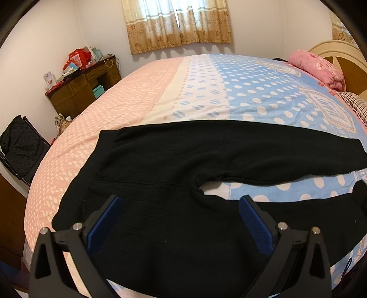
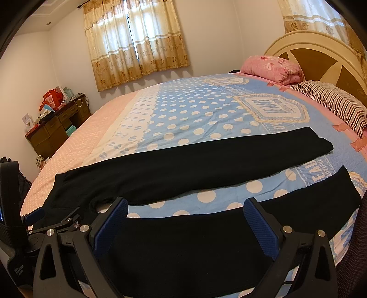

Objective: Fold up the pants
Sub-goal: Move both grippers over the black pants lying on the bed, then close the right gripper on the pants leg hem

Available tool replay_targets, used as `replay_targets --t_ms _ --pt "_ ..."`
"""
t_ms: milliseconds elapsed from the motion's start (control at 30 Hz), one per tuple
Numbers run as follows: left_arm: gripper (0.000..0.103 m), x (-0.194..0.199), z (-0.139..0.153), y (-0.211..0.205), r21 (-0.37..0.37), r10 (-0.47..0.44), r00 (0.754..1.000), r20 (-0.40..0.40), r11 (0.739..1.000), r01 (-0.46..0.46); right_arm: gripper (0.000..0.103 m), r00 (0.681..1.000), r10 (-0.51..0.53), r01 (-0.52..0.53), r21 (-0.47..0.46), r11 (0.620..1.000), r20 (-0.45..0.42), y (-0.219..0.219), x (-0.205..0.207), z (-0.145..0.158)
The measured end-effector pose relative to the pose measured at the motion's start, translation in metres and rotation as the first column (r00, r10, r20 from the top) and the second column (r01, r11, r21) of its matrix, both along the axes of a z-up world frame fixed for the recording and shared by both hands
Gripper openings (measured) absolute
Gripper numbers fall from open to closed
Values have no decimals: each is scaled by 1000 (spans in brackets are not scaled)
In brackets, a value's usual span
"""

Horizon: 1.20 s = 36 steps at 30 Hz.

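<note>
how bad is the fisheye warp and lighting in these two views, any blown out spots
Left wrist view: the bed bulges into a dome, black vignette in the corners, and the curtain is blown out at its centre. Right wrist view: same barrel warp, the curtain glows with backlight, and the black pants show almost no texture. Both look sharp, no motion blur.

Black pants flat on bed, legs spread apart toward headboard

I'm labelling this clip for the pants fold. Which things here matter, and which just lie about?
Belongs to the job:
black pants
left gripper
right gripper
bed

Just lying about:
pink quilt
striped pillow
cluttered desk
curtains
</note>
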<state>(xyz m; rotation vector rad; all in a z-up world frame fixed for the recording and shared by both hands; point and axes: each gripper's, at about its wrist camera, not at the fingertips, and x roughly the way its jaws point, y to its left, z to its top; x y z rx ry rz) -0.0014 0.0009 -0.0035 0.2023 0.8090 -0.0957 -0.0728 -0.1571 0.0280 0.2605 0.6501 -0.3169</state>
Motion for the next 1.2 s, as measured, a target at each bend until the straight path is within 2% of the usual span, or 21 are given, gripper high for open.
replay_targets --t_ms 167,300,400,467,500,567,700,733,800,867,933,1000,1133,1200 --pt "103 0 -4 -2 9 -5 1000 20 1000 5 101 1000 4 -3 5 1000 -7 2 1 -4" --pt "103 3 -7 4 27 -14 1000 1 1000 14 101 999 25 -25 3 1000 -27 -2 7 -7" --pt "103 10 -7 17 70 -11 1000 -12 997 11 101 997 65 -65 8 998 -44 -4 18 -7" --pt "103 18 -7 30 97 10 1000 -4 995 -9 101 991 128 -128 -4 992 -41 -4 35 -2" --pt "103 23 -5 35 134 23 1000 -1 991 -23 101 987 155 -156 -19 988 -44 -4 46 2" --pt "103 34 -3 49 142 63 998 5 988 -63 101 974 218 -220 -38 975 -53 0 72 6" --pt "103 61 -4 68 79 103 995 -19 992 -101 101 922 376 -381 -59 923 -90 15 139 9" --pt "103 70 -4 72 72 119 993 -24 991 -117 101 893 436 -442 -32 897 -113 20 164 5" --pt "103 82 -8 78 50 133 990 -49 990 -131 100 861 492 -494 11 869 -130 27 192 -4" --pt "103 97 -14 84 18 139 986 -88 990 -138 84 821 543 -549 19 836 -174 39 225 -18" --pt "103 107 -24 85 7 147 979 -144 989 -148 74 783 572 -590 0 807 -244 53 255 -35" --pt "103 116 -33 87 -1 154 972 -175 988 -157 73 750 600 -626 -5 780 -279 64 275 -48" --pt "103 128 -45 91 -21 149 967 -208 987 -157 72 712 611 -664 -50 746 -347 75 298 -69" --pt "103 133 -50 92 -11 158 965 -208 986 -164 59 686 626 -685 -40 727 -372 76 305 -79"
